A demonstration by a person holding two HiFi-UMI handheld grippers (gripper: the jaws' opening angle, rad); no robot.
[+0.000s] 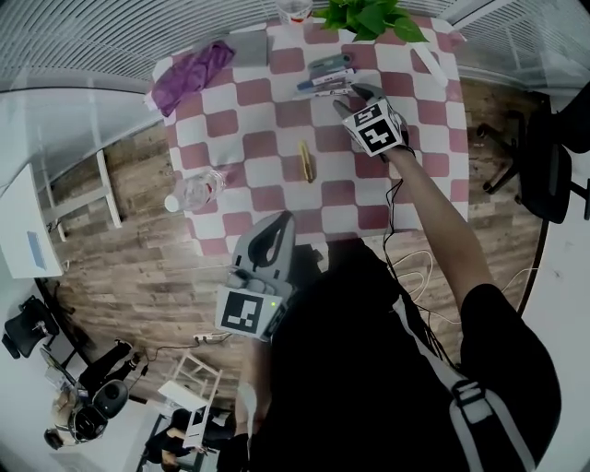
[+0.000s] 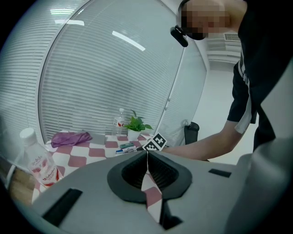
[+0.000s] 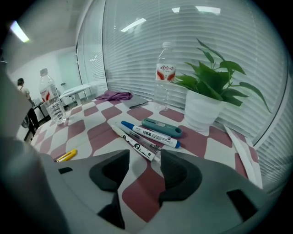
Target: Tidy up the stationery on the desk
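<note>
Right claw (image 3: pixel 143 160) gapes empty beside pens (image 3: pixel 151 135) lying crosswise to its jaws; left claw (image 2: pixel 147 157) closed.

Top edge crops the plant (image 1: pixel 369 17) and, seemingly, a bottle (image 1: pixel 295 9).

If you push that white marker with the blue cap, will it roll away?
Probably a little: the white marker looks round and smooth, so it may roll. It lies between the teal cutter and a clear pen, which would likely stop it. It looks stiff and light, easy for the open right gripper to lift.
</note>
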